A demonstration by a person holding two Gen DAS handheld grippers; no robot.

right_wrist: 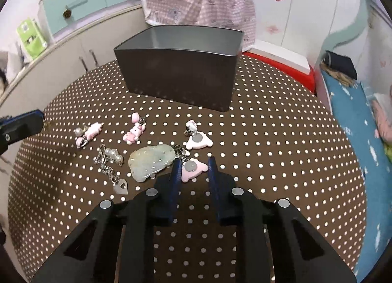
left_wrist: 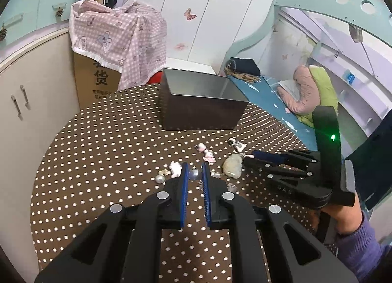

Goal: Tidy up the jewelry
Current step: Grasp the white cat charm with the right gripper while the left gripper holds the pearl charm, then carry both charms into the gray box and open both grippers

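— Step in hand?
— Looks like pick-up, ahead of a drop into the open dark grey rectangular metal tin at the far side. Right gripper: fingers narrow, seemingly pinching the flat pink charm with a metal disc, low on the desk, beside the pale green carved stone pendant. Left gripper: fingers nearly shut on a round pearl-like bead.
— Next?
— Probably lift both clear, carry over the tin's rim, then let go; firm grip needed on such small pieces.
— Surroundings?
— A bedroom: blue-sheeted bed to the right, pale cupboards to the left. Round desk under brown white-dotted cloth, more pink figure charms and a pearl chain scattered near the front.
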